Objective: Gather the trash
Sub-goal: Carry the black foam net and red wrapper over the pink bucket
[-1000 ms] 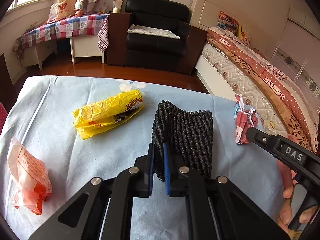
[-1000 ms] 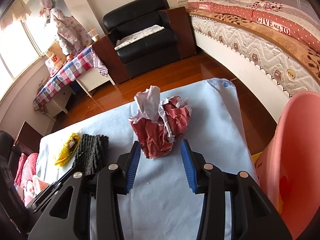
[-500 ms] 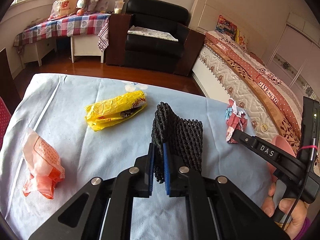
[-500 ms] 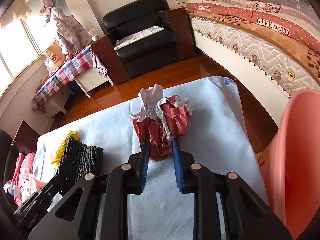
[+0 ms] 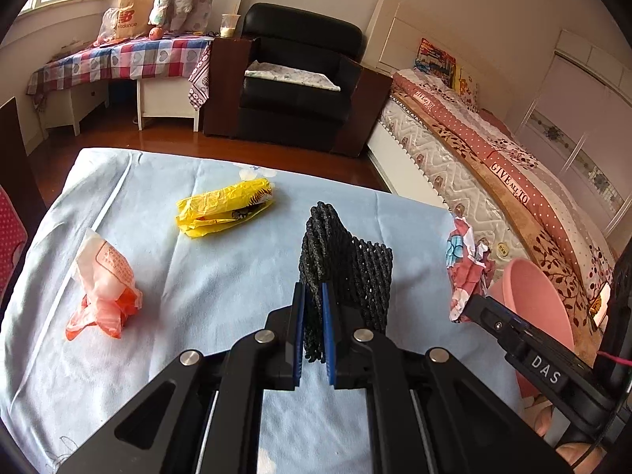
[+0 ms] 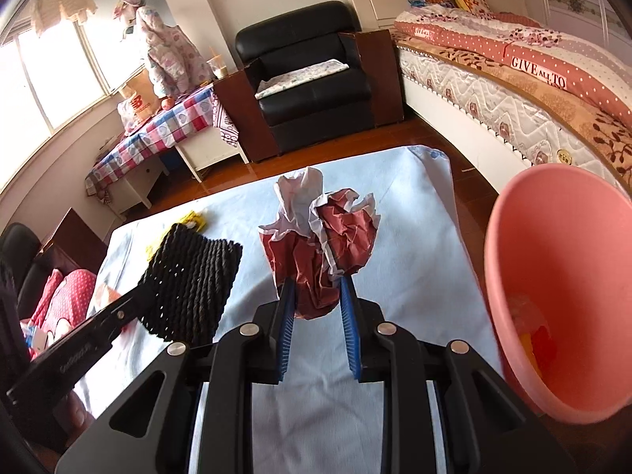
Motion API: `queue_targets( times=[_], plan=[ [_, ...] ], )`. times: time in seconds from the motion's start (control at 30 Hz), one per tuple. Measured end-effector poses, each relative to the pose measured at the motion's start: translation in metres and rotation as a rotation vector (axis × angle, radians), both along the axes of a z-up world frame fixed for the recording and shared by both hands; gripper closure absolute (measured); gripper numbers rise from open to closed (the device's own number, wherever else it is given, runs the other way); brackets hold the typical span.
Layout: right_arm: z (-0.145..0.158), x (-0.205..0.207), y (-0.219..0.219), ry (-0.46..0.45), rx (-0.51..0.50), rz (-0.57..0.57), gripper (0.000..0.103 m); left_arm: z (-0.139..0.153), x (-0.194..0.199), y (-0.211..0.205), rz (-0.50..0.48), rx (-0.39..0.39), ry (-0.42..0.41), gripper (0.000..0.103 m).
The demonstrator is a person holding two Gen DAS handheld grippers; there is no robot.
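My left gripper [image 5: 313, 318] is shut on a black foam net [image 5: 347, 264], which hangs lifted above the blue tablecloth [image 5: 221, 276]. The right gripper [image 6: 316, 300] is shut on a crumpled red and white paper [image 6: 324, 245], also raised off the cloth. The same paper [image 5: 468, 272] shows at the right of the left wrist view, and the net [image 6: 189, 280] at the left of the right wrist view. A pink bin [image 6: 561, 288] stands just right of the table, with some trash inside. On the cloth lie a yellow plastic bag [image 5: 225, 207] and an orange and white plastic bag [image 5: 104, 284].
Beyond the table are a black armchair [image 5: 296, 91], a side table with a checked cloth [image 5: 118, 59] and a bed [image 5: 493, 173] along the right. The floor is brown wood. A dark chair with red cloth sits at the table's left side [image 6: 51, 288].
The right gripper shut on the red paper and lifted it off the cloth toward the pink bin. The left gripper rose with the black net and moved right with it.
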State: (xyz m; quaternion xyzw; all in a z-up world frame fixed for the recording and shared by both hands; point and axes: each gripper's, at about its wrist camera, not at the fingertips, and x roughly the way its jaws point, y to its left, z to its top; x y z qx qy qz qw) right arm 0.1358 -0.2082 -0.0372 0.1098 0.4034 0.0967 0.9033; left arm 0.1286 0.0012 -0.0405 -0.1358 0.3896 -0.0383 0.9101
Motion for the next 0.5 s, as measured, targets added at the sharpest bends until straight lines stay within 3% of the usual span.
queue_targets(
  times=[0.5],
  plan=[
    [0.025, -0.067, -0.021, -0.070, -0.014, 0.030, 0.080, 0.029, -0.048, -0.039, -0.024, 0.017, -0.029, 0.095]
  ],
)
